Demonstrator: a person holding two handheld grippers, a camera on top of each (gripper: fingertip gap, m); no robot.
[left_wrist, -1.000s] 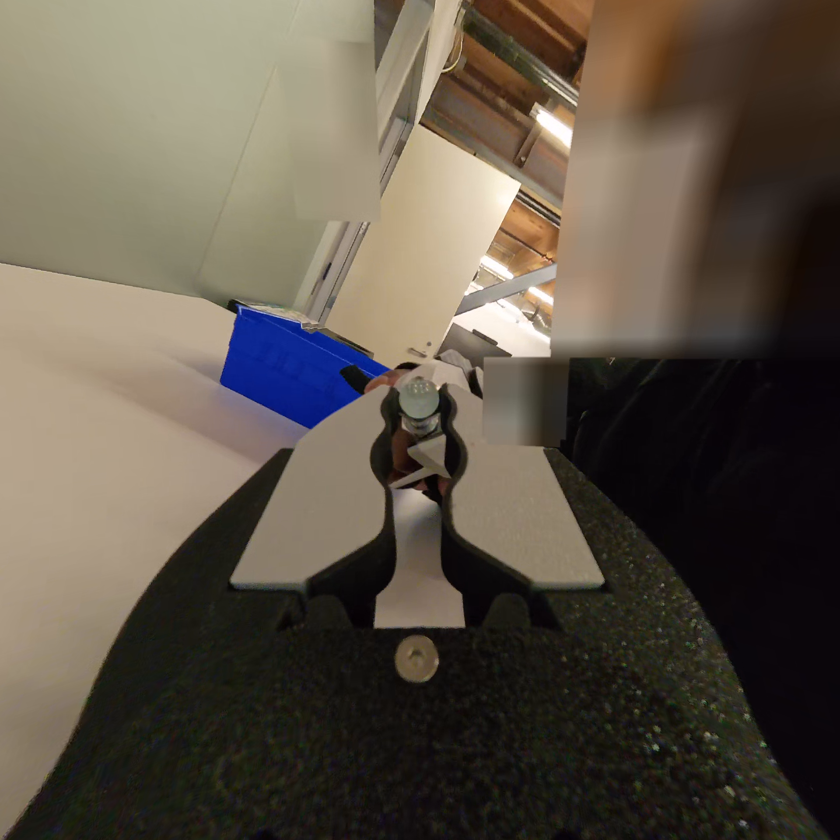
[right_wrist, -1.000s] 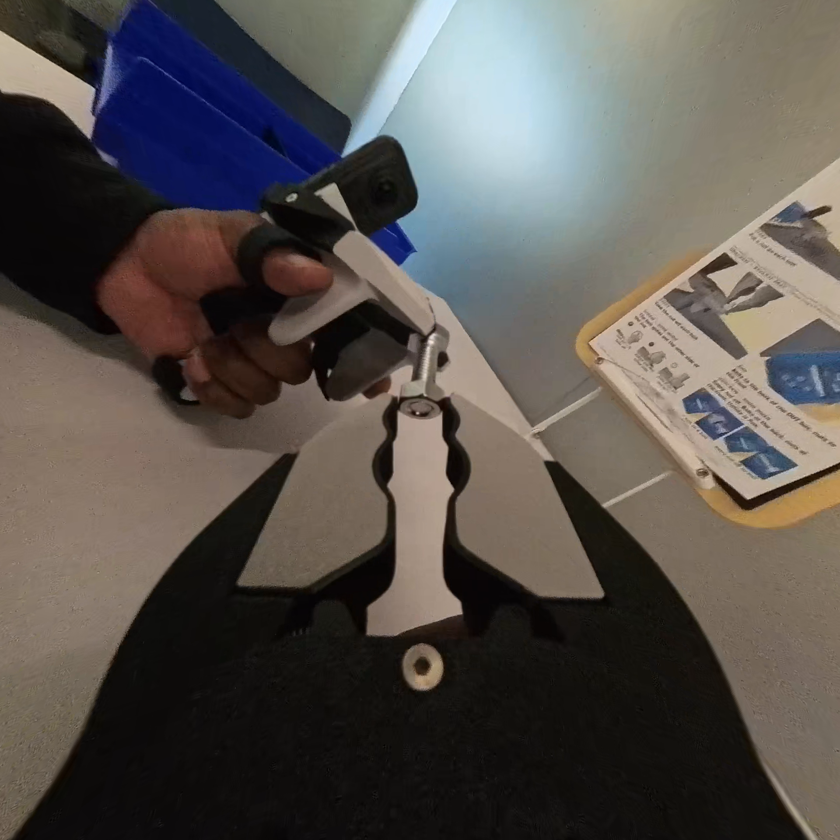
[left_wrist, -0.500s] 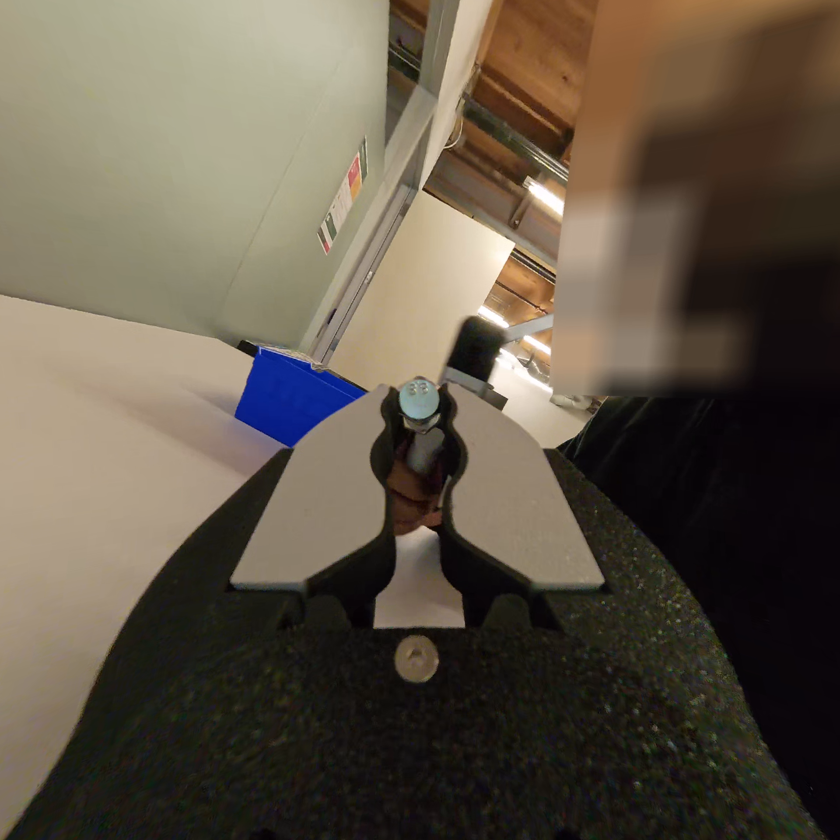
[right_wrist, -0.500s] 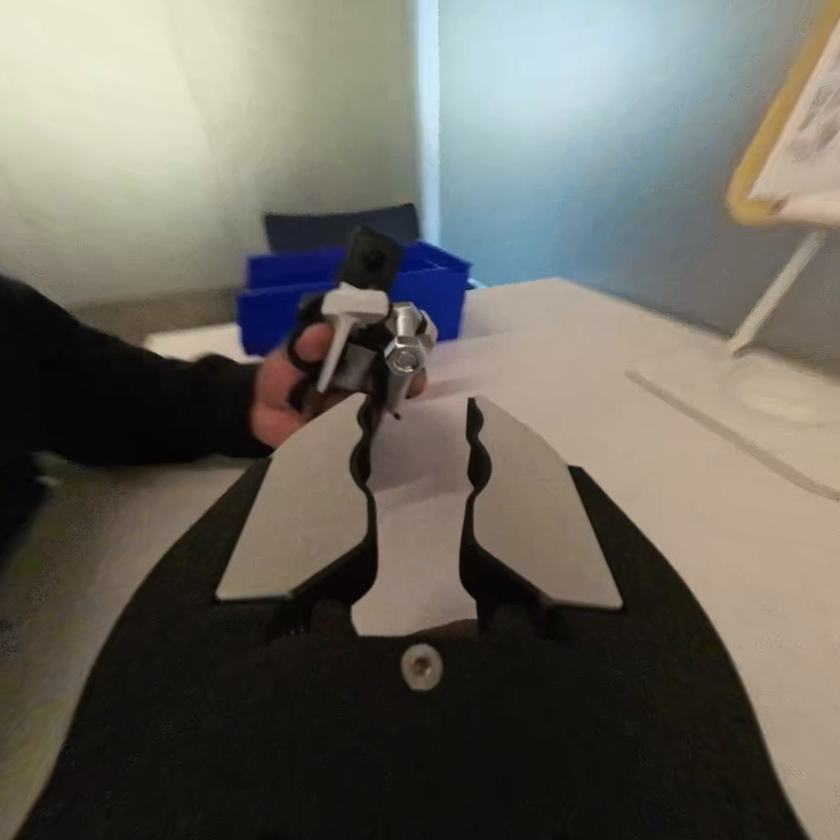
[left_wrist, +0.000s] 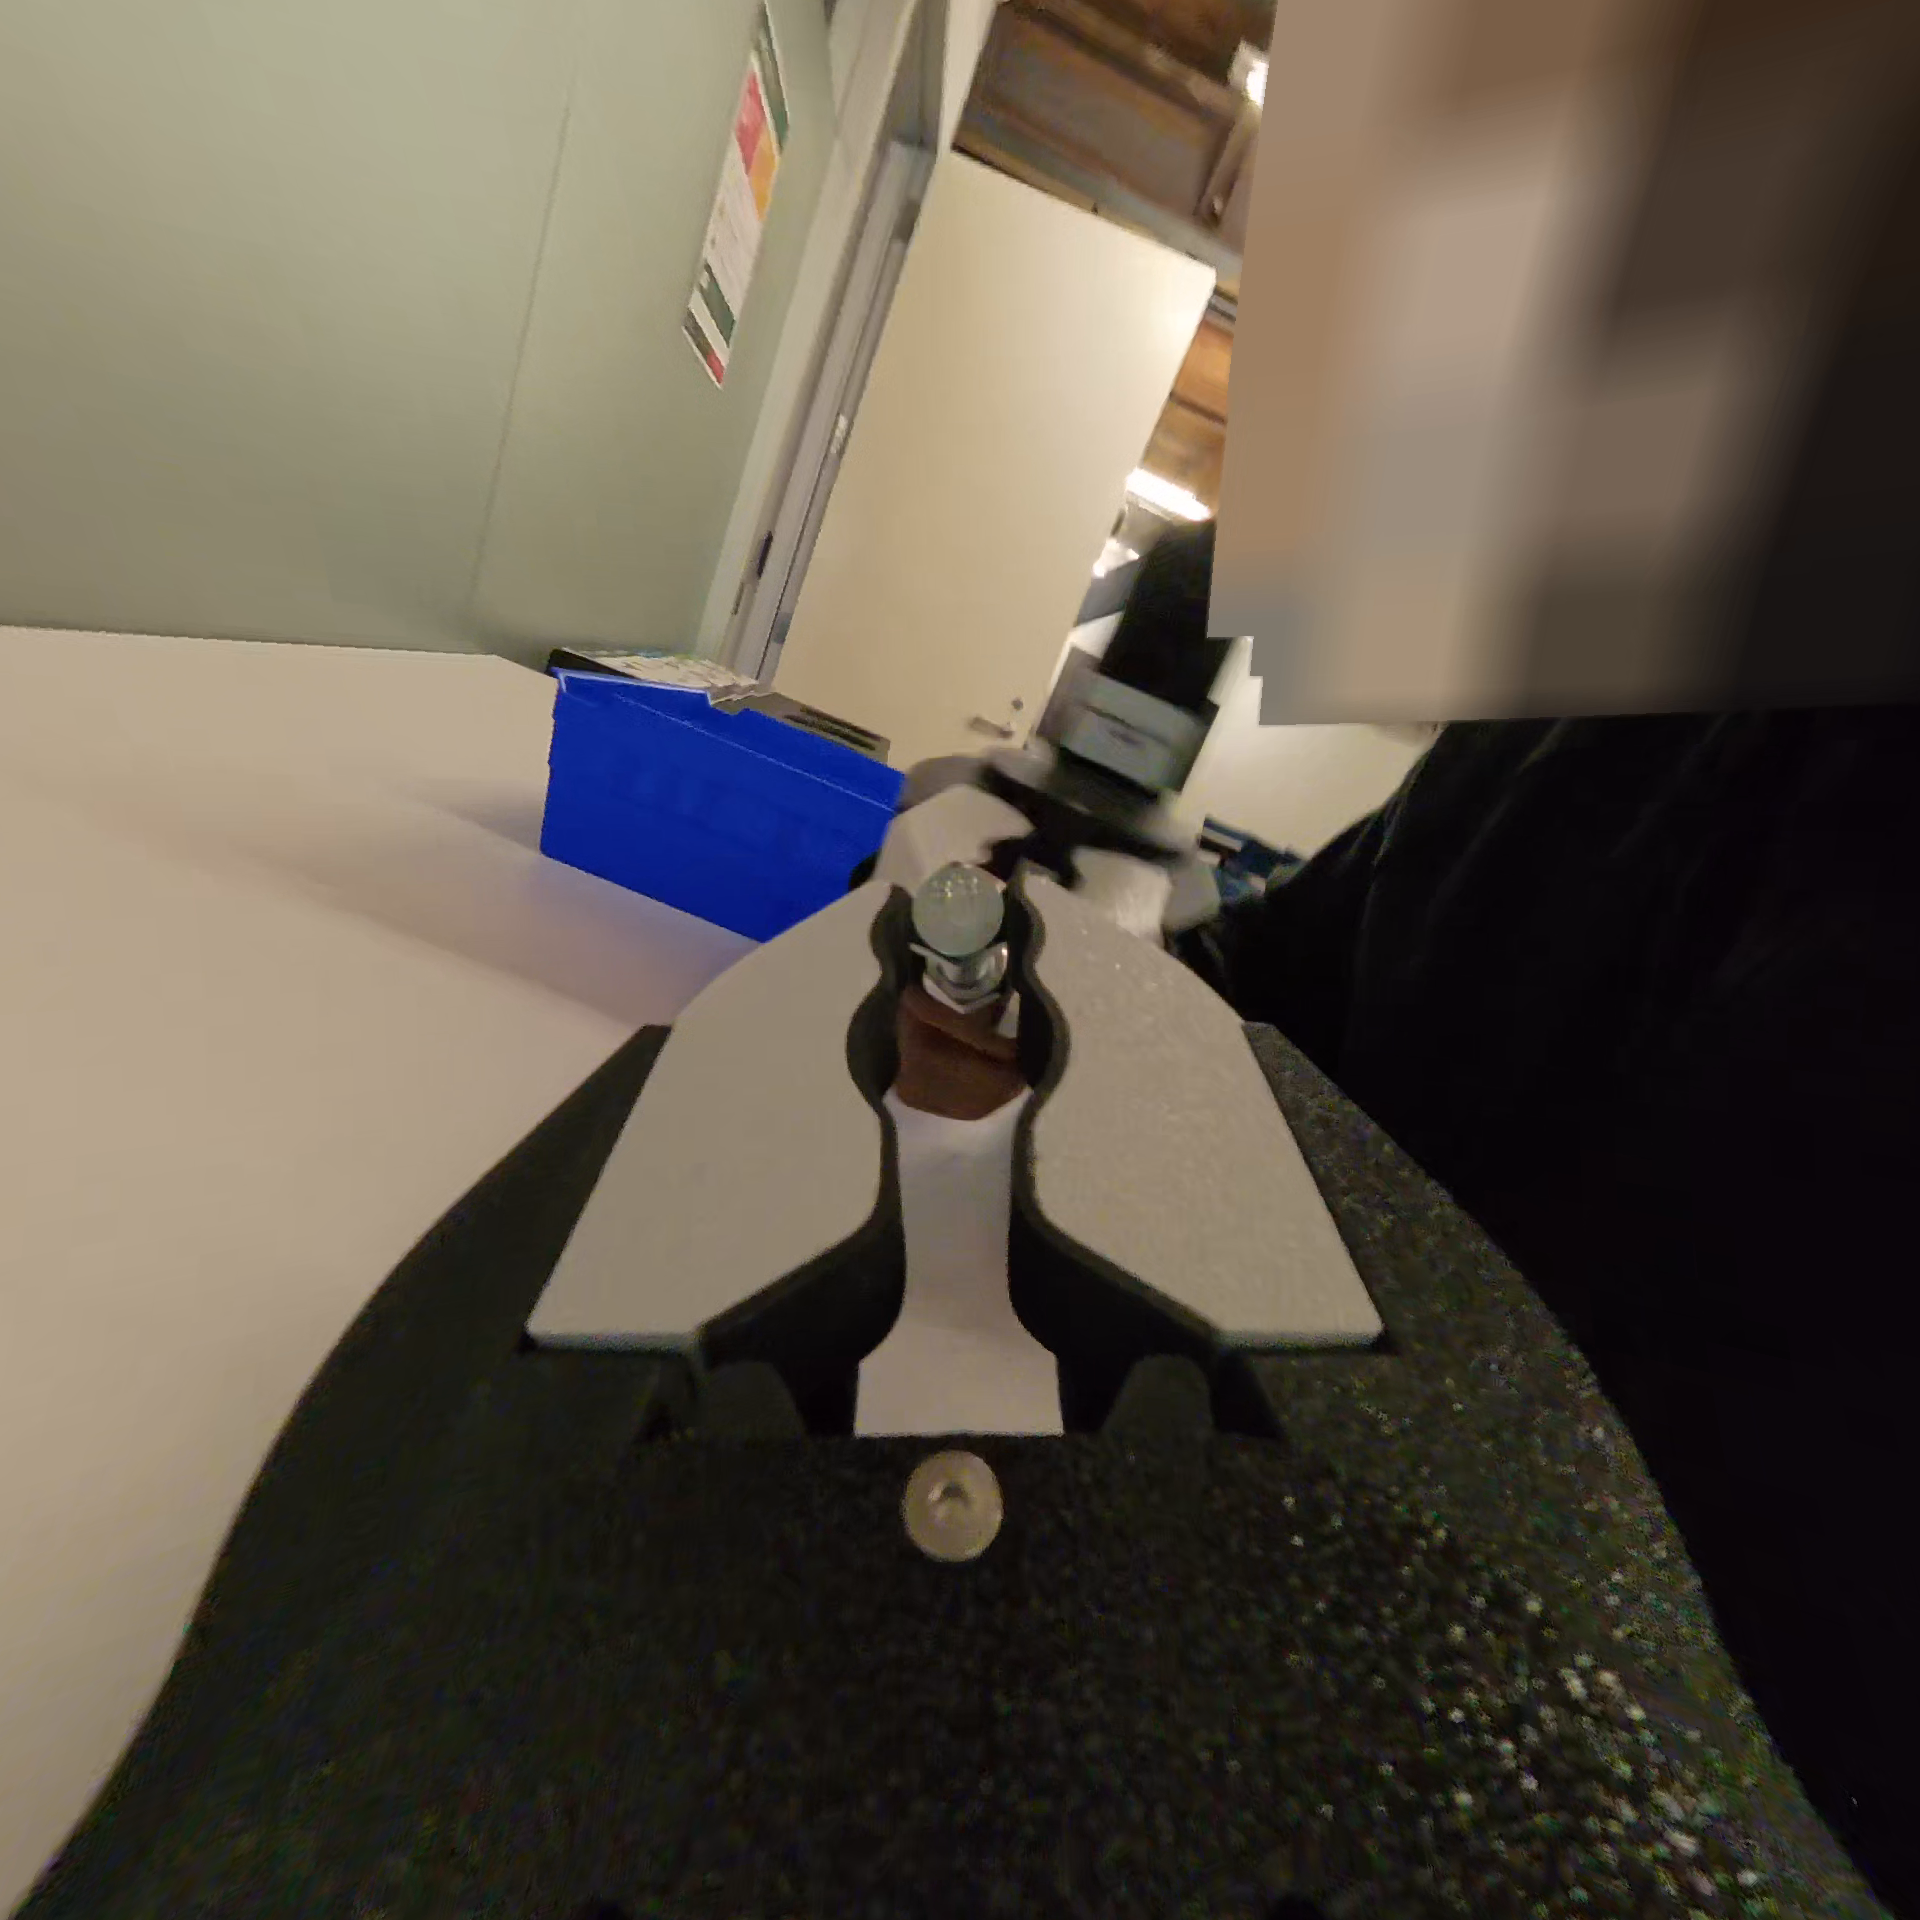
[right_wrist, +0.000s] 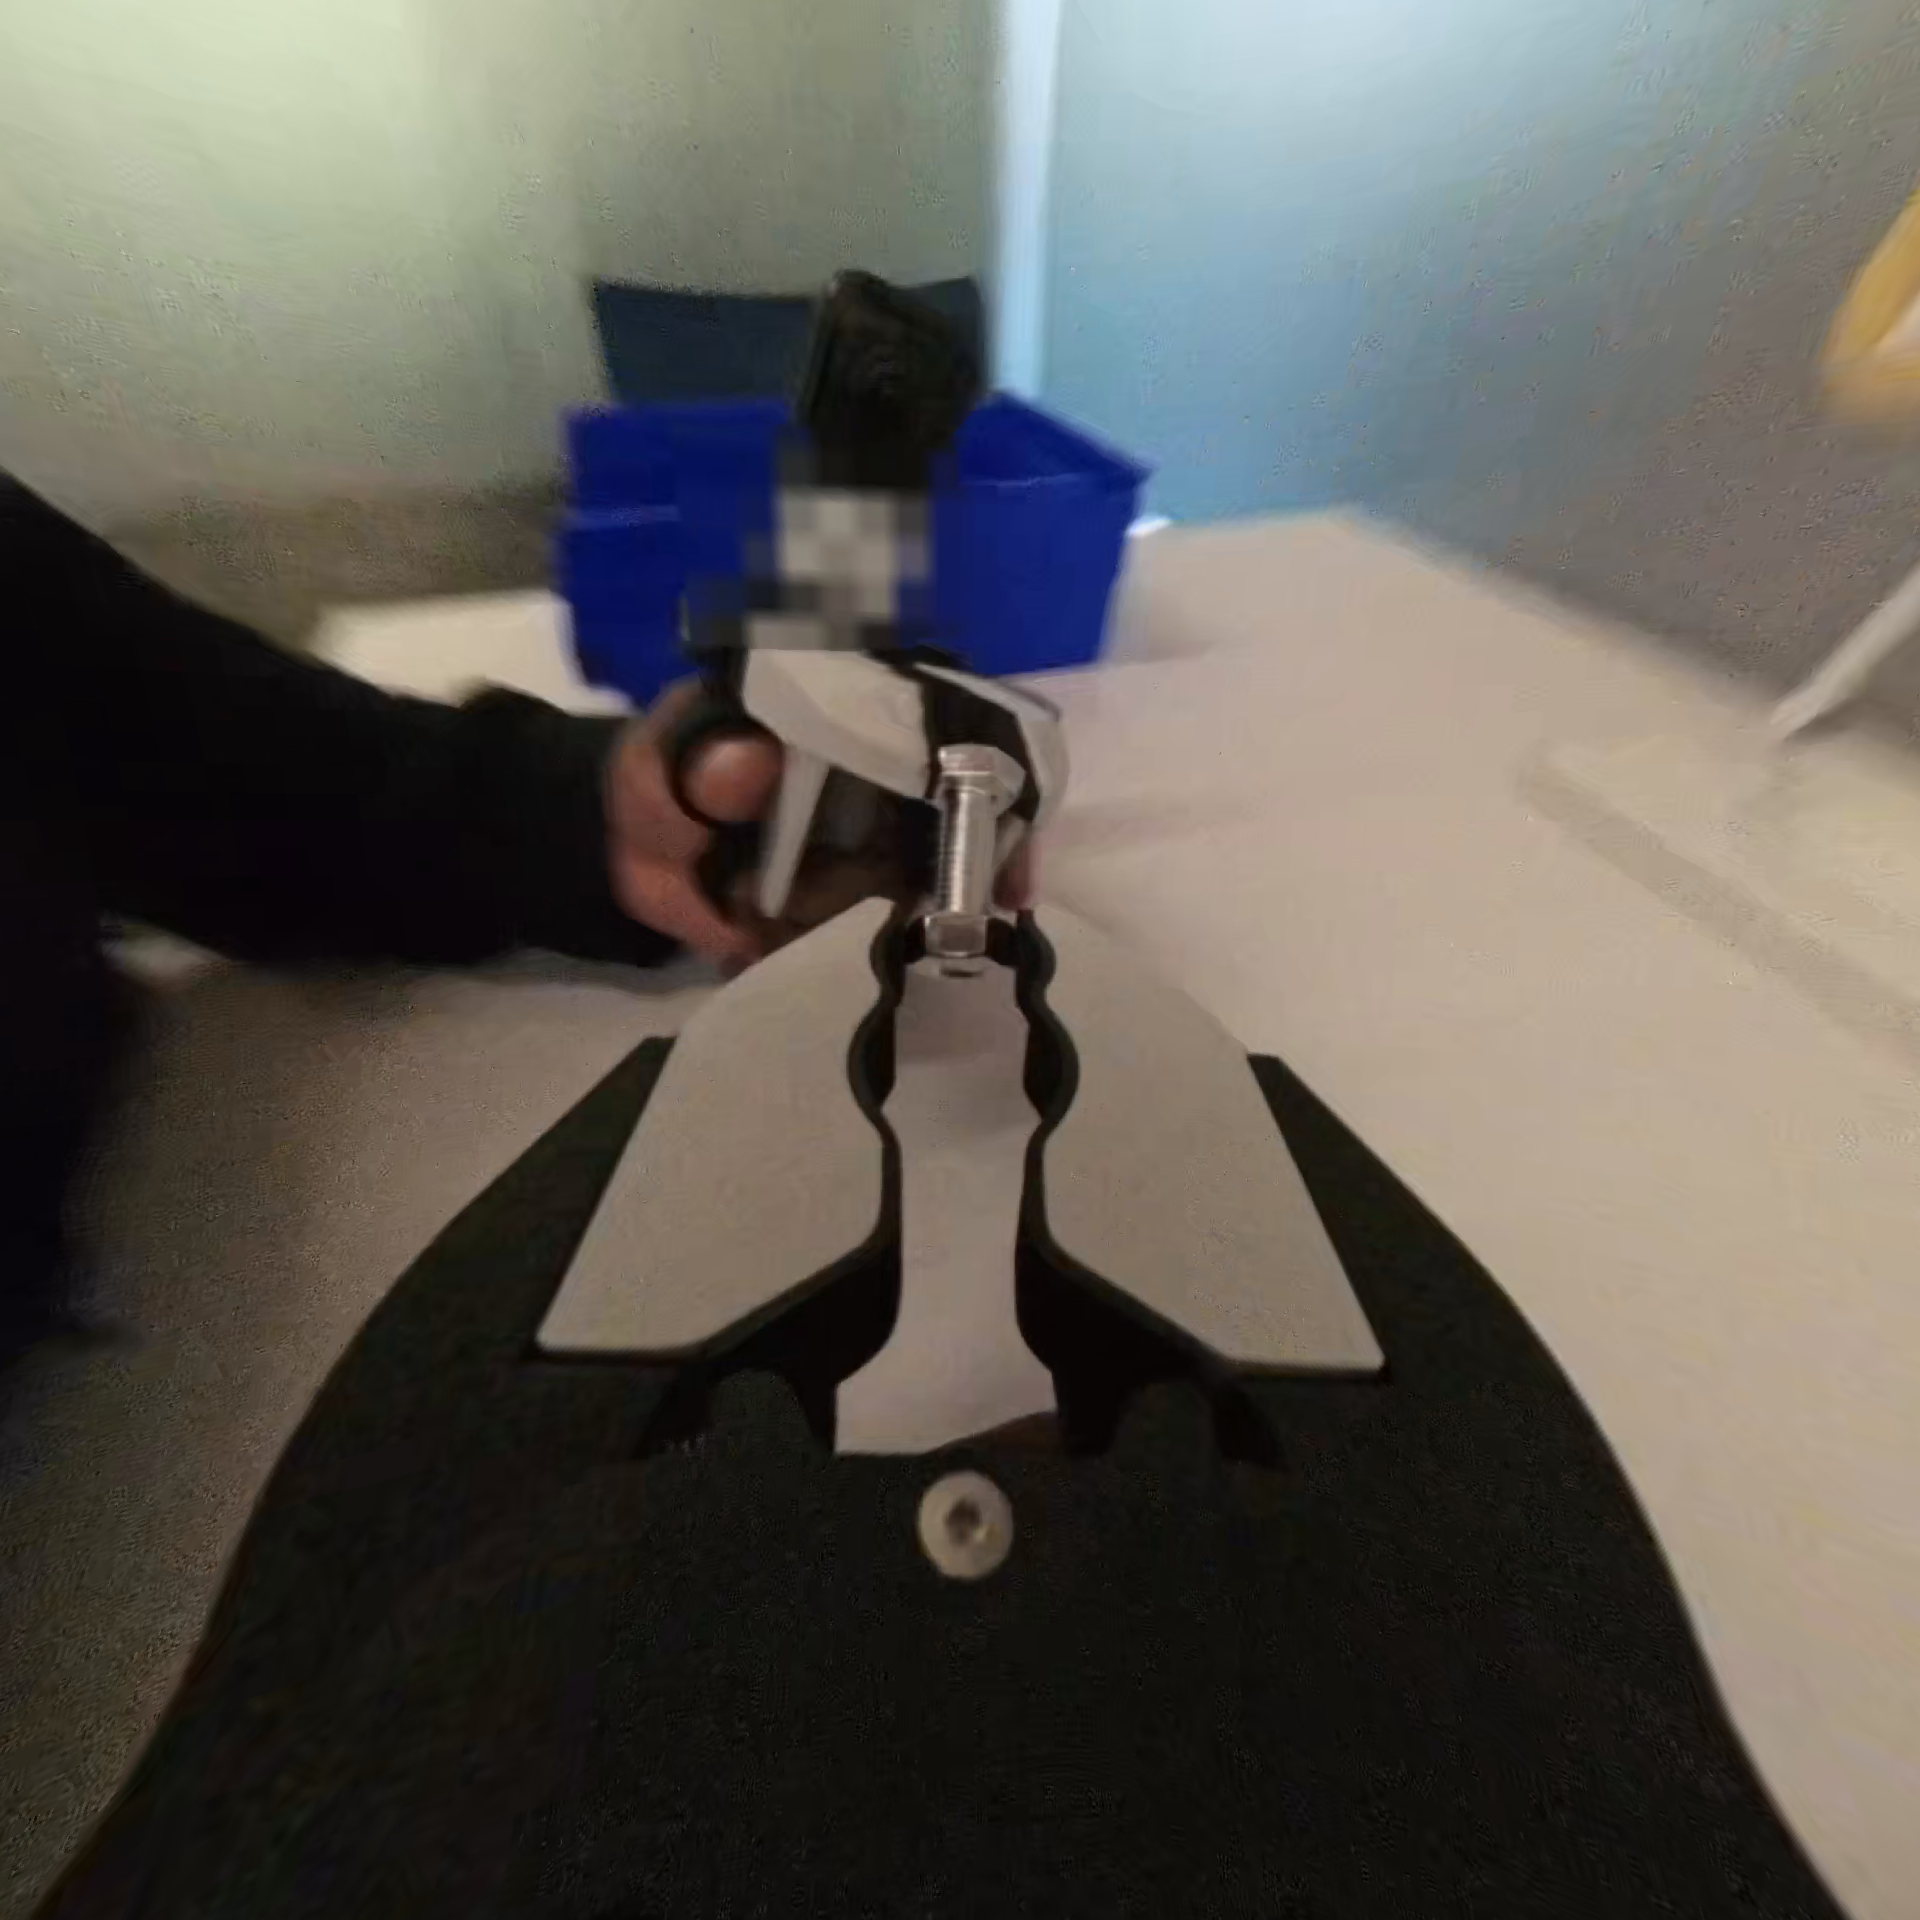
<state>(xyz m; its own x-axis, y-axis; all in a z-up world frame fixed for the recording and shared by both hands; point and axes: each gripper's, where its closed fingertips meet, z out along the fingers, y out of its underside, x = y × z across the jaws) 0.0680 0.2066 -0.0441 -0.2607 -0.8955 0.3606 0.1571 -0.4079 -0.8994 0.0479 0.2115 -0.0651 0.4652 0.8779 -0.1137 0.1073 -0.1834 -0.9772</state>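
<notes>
A silver bolt (right_wrist: 964, 831) is held between two hand-held grippers above a white counter (right_wrist: 1403, 935). The left gripper (left_wrist: 958, 920) is clenched on the bolt's head, its pads pressed to either side, just as it was a second ago. The right gripper (right_wrist: 961, 940) has changed: a second ago it was closed on the nut (right_wrist: 956, 935) at the bolt's threaded end, half a second ago it stood wide and swung off the nut, and now its pads are shut on the nut again. In the right wrist view the bolt stands upright at 12 o'clock from the fingertips, head up in the left gripper, nut at the bottom. A person's hand (right_wrist: 686, 831) in a dark sleeve holds the left gripper at 10 o'clock. Blue bins (right_wrist: 1029, 551) sit on the counter behind, at 12 o'clock; in the left wrist view one bin (left_wrist: 707, 800) lies at 11 o'clock. The release and re-grip reads as a fresh hold on the nut between turns. The right view is motion-blurred.
</notes>
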